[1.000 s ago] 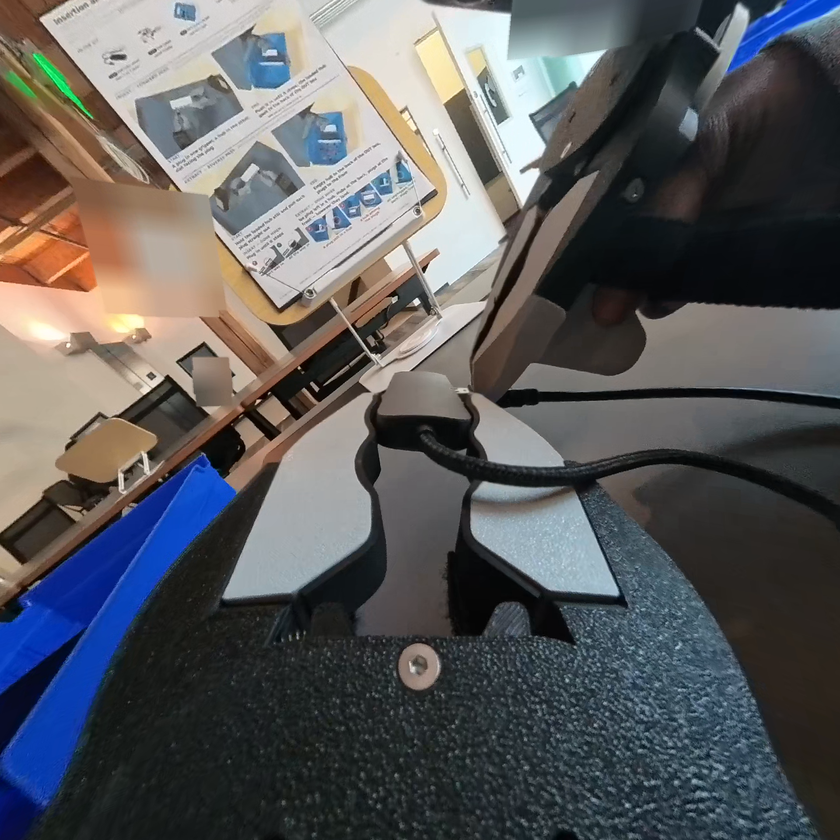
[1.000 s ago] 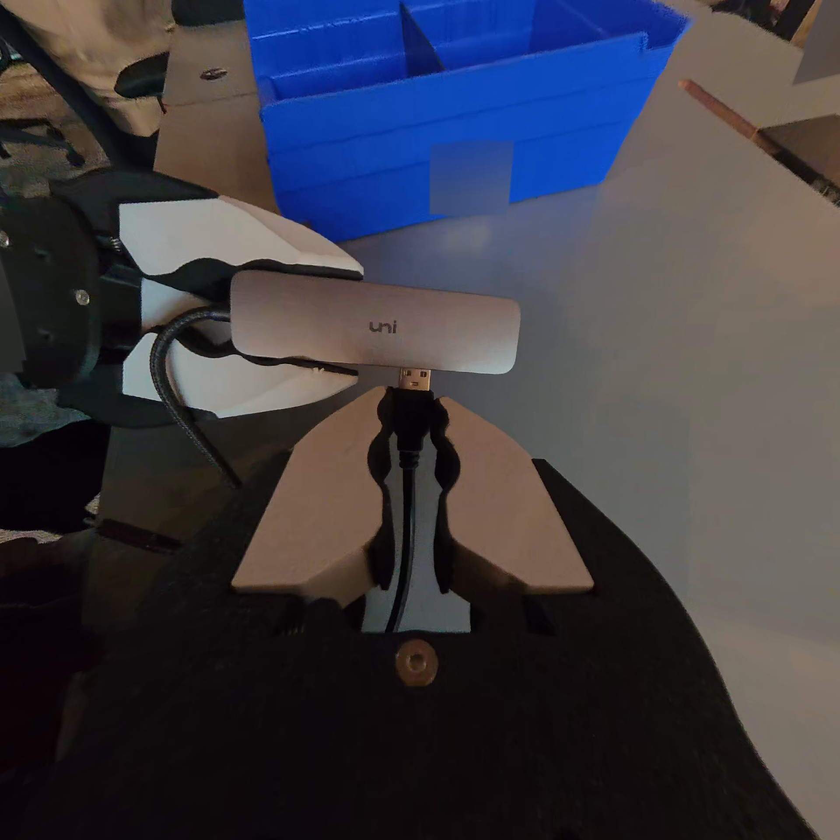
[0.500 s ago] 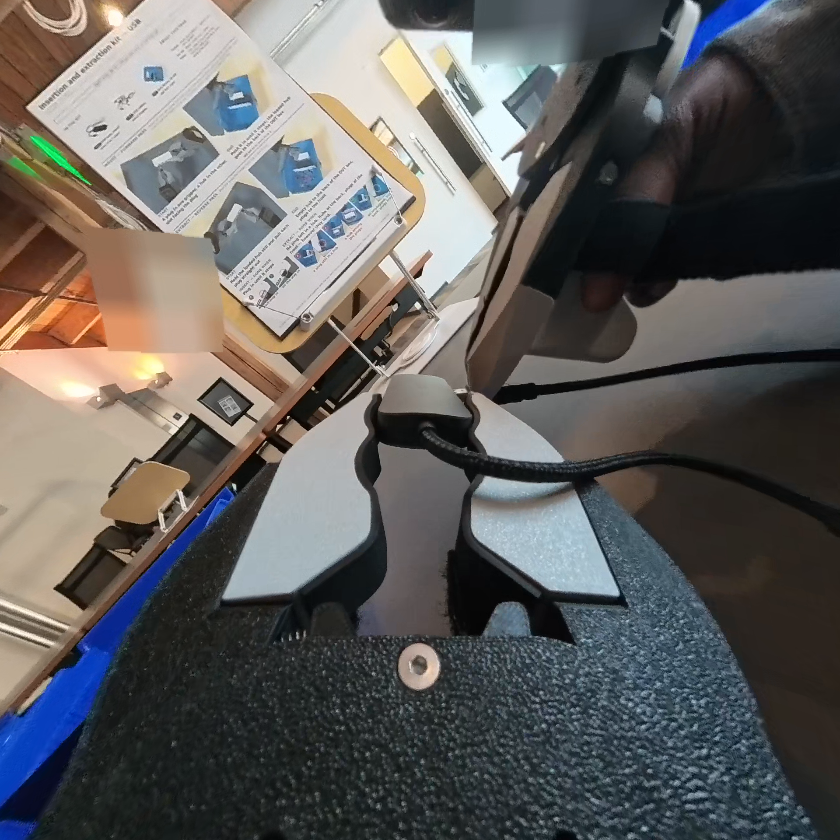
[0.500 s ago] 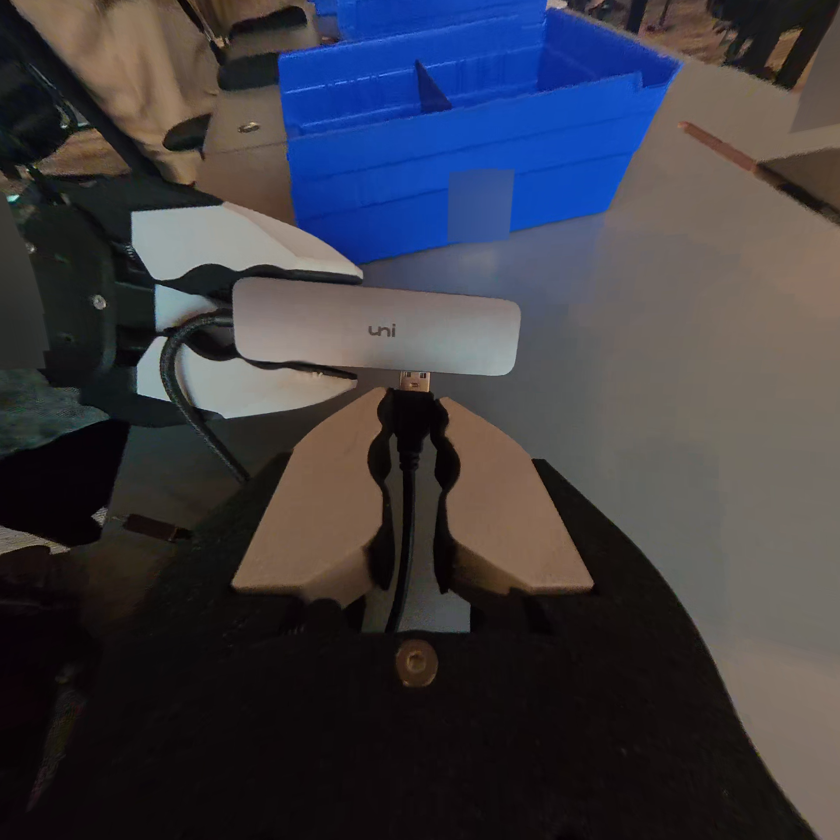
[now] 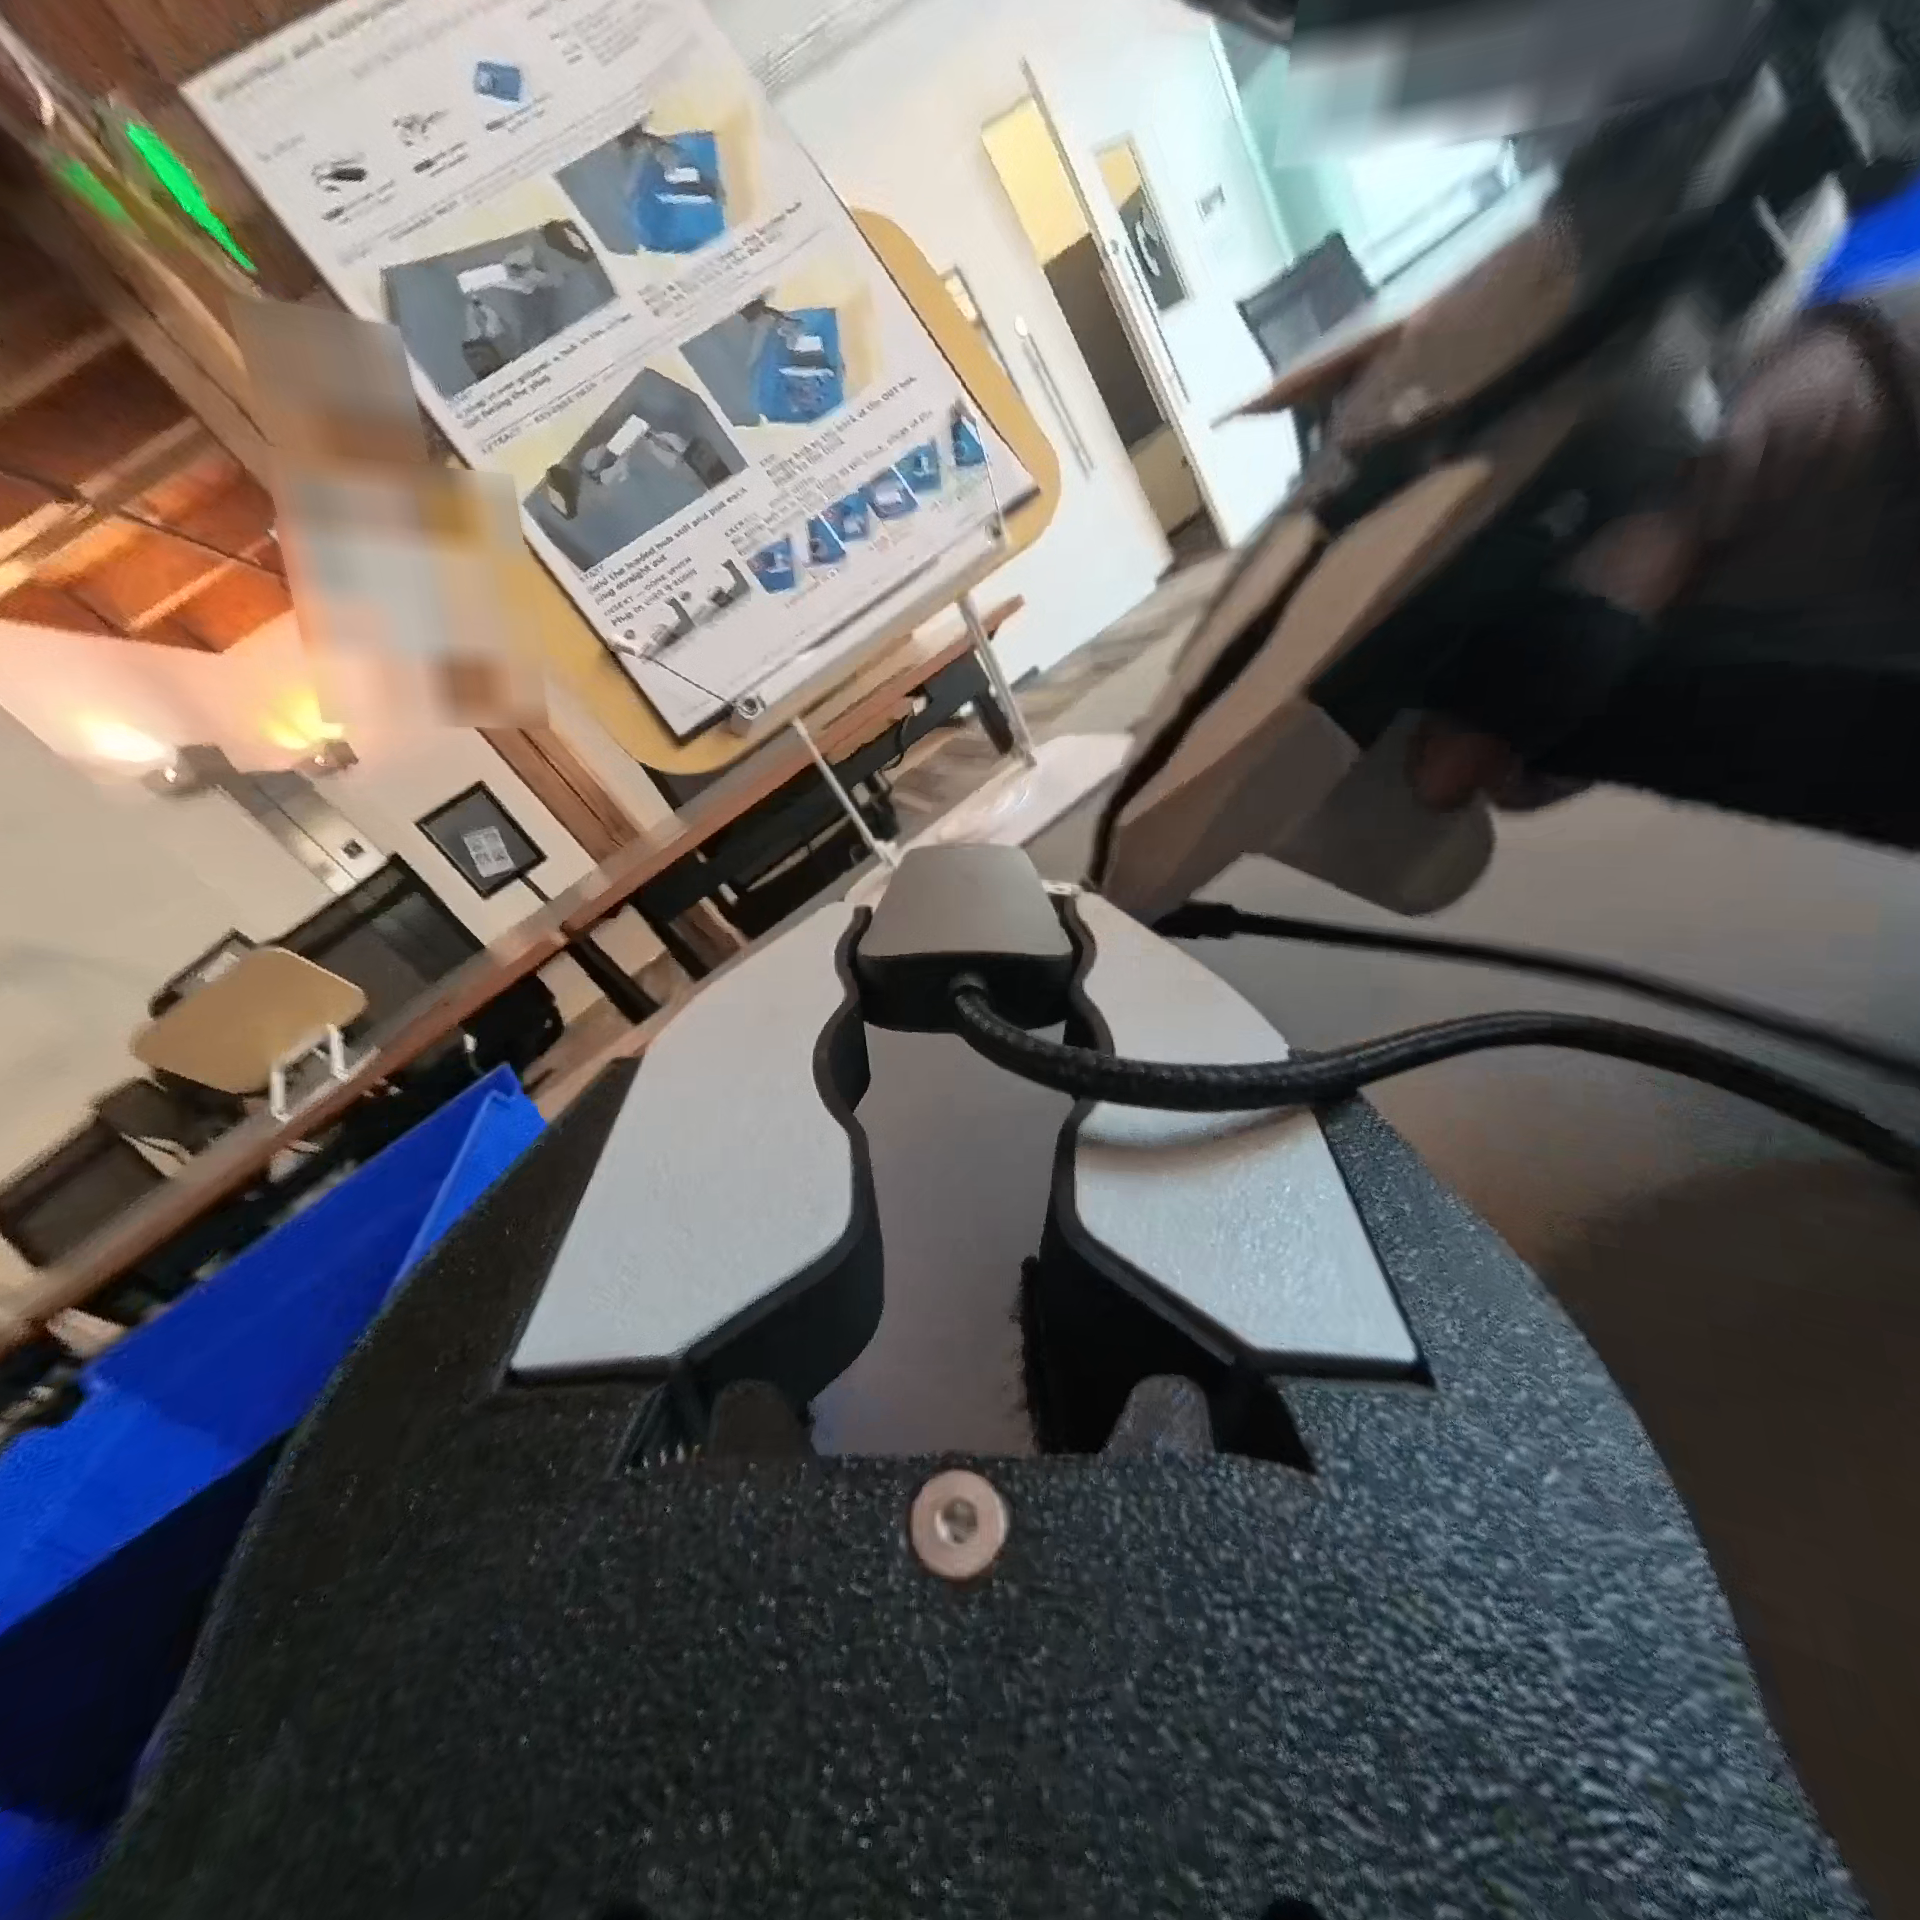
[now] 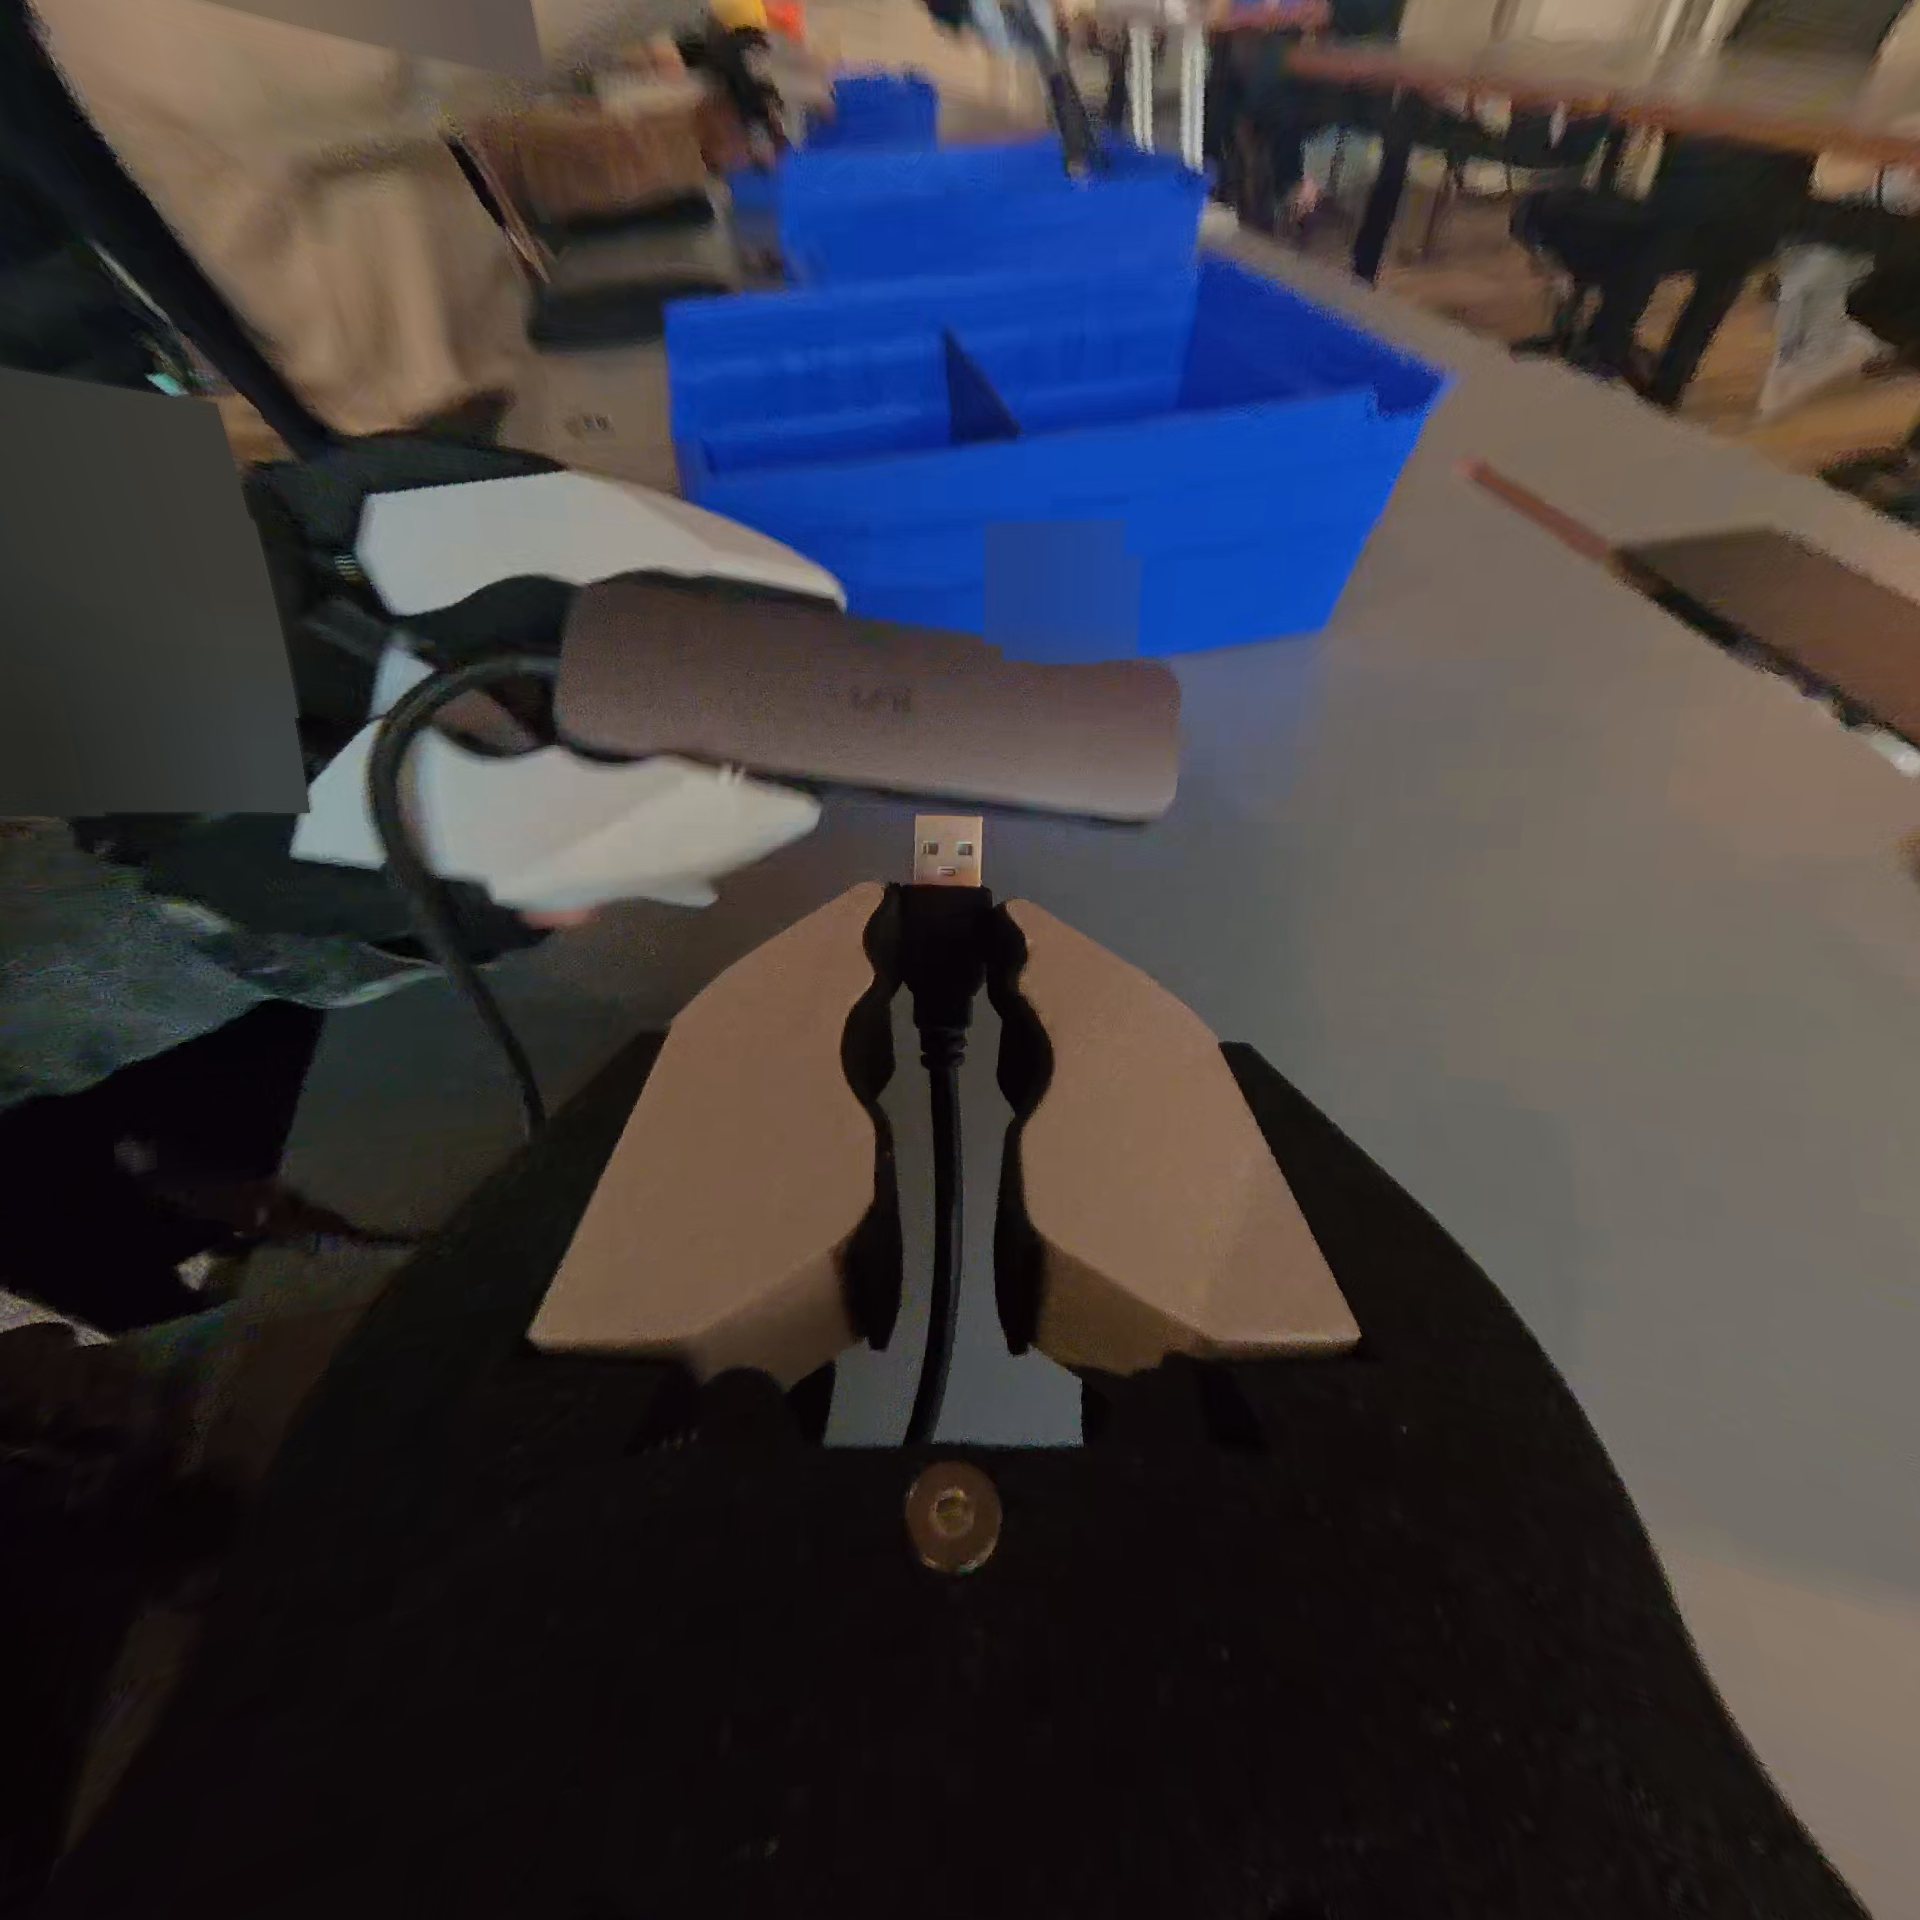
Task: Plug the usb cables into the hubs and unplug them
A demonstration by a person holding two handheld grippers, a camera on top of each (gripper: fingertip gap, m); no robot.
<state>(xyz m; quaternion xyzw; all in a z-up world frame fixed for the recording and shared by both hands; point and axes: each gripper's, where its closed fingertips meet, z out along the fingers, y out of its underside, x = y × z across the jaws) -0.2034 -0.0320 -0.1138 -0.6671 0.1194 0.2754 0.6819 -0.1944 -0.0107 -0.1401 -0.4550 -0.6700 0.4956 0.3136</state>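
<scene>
The right gripper (image 6: pixel 948 914) points level and forward over the grey table (image 6: pixel 1558 935), its tan fingers clamped on the black USB cable plug (image 6: pixel 943 966), whose bare metal tip sits just short of the flat grey rectangular hub (image 6: pixel 868 712). At left, the left gripper (image 5: pixel 961 935) pinches the hub's near end. Motion blur hides the hub's ports. A blue plastic divided bin (image 6: pixel 1039 457) stands beyond.
</scene>
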